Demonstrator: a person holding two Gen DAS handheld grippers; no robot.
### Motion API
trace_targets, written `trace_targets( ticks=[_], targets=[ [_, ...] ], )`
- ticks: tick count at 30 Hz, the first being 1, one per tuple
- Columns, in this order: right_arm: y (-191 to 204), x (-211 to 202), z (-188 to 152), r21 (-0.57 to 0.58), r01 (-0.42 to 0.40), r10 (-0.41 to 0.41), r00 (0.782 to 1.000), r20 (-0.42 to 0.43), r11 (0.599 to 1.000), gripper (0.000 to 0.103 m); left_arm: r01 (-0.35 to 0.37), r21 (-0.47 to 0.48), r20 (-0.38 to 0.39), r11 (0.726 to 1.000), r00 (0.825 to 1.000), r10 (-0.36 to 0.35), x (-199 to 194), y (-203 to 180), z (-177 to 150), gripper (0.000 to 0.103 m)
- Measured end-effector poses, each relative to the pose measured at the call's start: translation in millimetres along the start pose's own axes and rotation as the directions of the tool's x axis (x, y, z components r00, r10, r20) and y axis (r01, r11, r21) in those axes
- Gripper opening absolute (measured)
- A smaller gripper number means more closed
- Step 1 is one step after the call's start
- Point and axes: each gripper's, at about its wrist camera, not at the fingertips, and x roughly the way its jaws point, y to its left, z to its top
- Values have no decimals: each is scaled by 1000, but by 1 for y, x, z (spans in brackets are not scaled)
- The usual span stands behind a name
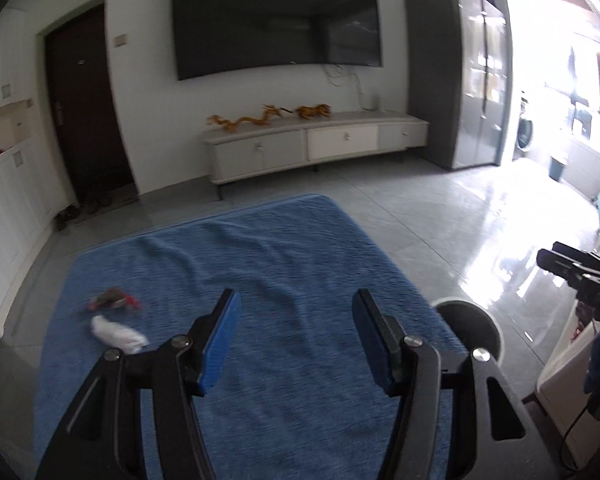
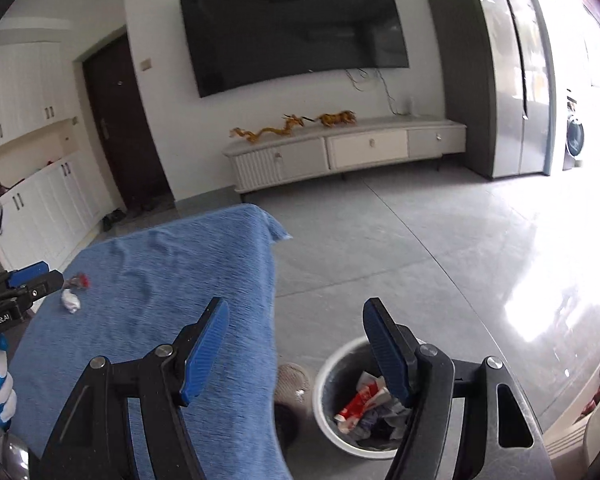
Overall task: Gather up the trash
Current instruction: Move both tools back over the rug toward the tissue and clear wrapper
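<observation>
A crumpled white paper (image 1: 118, 335) and a red-and-grey wrapper (image 1: 112, 299) lie on the blue cloth-covered table (image 1: 284, 264) at its left side. My left gripper (image 1: 296, 308) is open and empty above the cloth, to the right of both scraps. The scraps also show in the right wrist view: the paper (image 2: 70, 301) and the wrapper (image 2: 79, 281). My right gripper (image 2: 296, 316) is open and empty over the table's right edge, above a white trash bin (image 2: 332, 368) on the floor that holds red and white wrappers (image 2: 360, 400).
The bin's rim (image 1: 466, 304) shows right of the table in the left wrist view. The other gripper (image 1: 580, 276) is at the right edge there. A TV cabinet (image 2: 340, 152) and grey wardrobe (image 2: 496, 80) stand against the far wall. Tiled floor (image 2: 440, 248) lies between.
</observation>
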Motion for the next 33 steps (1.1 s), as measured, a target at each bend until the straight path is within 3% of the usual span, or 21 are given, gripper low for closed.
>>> trace_targets(
  ticks=[6,8,12,18,22,33],
  targets=[
    [49,1,12,-61,-39,40,999,14,997,79,-98,-93,44,991,994,102,-39,55,-19,57],
    [64,0,12,-78,-57,58,998,11,995,82,-121,-128,44,984,991,127,-47,71,-25,64],
    [95,-1,12,-109,-94,96,995,12,990,92,-169,-185,53,968,982,181,-64,98,-40,67],
    [129,-3,11,-133,-74,80,996,40,988,100,-233,-241,60,942,965,255,-86,126,-57,73],
    [143,-8,11,-145,-54,66,994,82,988,102,-255,-270,64,928,957,282,-95,138,-64,76],
    [167,-1,13,-152,-57,64,997,43,987,103,-250,-341,86,906,952,295,-108,168,-78,76]
  ],
)
